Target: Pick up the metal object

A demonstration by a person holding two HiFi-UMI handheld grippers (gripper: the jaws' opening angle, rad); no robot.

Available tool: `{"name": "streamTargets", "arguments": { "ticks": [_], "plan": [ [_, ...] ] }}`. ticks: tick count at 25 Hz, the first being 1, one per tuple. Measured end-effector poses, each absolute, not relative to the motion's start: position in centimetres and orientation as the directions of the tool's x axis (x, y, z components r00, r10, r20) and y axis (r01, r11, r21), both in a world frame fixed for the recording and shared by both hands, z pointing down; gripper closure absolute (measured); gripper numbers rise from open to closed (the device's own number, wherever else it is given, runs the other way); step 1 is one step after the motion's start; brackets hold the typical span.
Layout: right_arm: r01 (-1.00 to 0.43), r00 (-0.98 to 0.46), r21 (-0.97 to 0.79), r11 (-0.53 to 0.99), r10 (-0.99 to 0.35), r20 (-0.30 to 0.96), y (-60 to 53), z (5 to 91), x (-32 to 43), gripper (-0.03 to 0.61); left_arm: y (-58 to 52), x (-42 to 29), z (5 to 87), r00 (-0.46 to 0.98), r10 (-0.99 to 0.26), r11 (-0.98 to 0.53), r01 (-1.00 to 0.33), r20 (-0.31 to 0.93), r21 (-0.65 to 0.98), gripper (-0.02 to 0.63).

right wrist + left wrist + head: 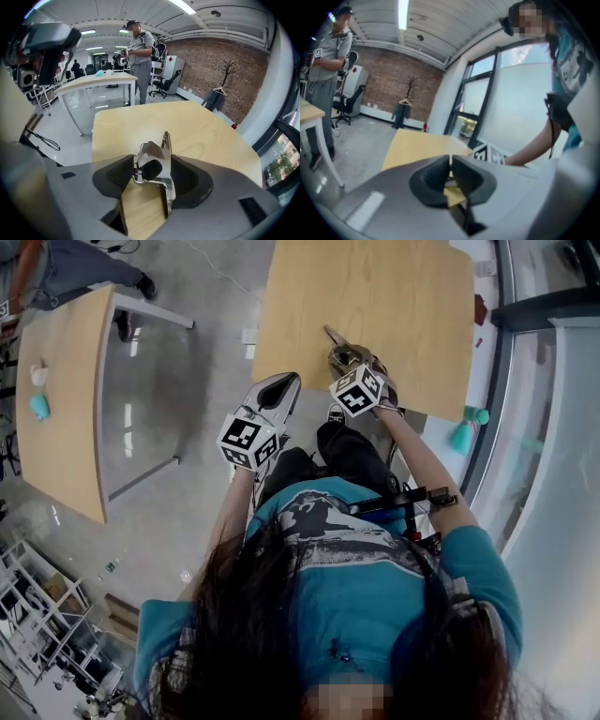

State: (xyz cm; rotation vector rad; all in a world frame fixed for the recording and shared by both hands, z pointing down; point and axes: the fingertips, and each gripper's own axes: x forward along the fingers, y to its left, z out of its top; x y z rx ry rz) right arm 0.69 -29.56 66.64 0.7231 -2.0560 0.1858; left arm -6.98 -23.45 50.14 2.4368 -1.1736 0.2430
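the right gripper (152,159) stands wide open around a shiny, folded metal clip (154,151) on the smooth pale wooden worktop (201,131); the left gripper (450,161) is closed, empty.

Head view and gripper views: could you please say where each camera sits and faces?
Head view: on the head, steeply down onto the table; hair, shirt, arms, left gripper, right gripper show.
Left gripper view: on that gripper, along shut jaws toward windows; the person's arm shows.
Right gripper view: on that gripper, along open jaws with the metal object between; its shell shows.
Both gripper views share the table.
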Motion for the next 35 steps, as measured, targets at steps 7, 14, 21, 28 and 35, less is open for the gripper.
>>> {"name": "streamTargets", "arguments": {
  "ticks": [7,14,21,28,35],
  "plan": [
    [-0.62,-0.368,0.131,0.773,-0.434,0.822,-30.9,67.9,0.8,0.356,-22.6,-8.4,51.0,0.596,-0.719,-0.514,-0.802,0.357,0.303,0.611],
    [-0.676,-0.35,0.118,0.727,-0.458,0.817,-31.0,66.5,1.8,0.457,-21.4,-8.6,51.1,0.595,-0.721,-0.512,-0.803,0.355,0.306,0.611],
    [-0.779,-0.412,-0.038,0.626,-0.465,0.784,-29.0,63.6,2.3,0.471,-19.3,-9.4,50.2,0.607,-0.723,-0.528,-0.794,0.33,0.301,0.611],
    [-0.828,-0.497,-0.193,0.527,-0.528,0.689,-25.1,58.3,1.7,0.472,-16.1,-11.1,49.6,0.615,-0.727,-0.539,-0.787,0.306,0.3,0.611],
    [-0.832,-0.55,-0.318,0.455,-0.597,0.584,-18.7,52.6,0.1,0.474,-10.9,-13.2,48.4,0.642,-0.715,-0.567,-0.764,0.277,0.307,0.611]
  ]
}}
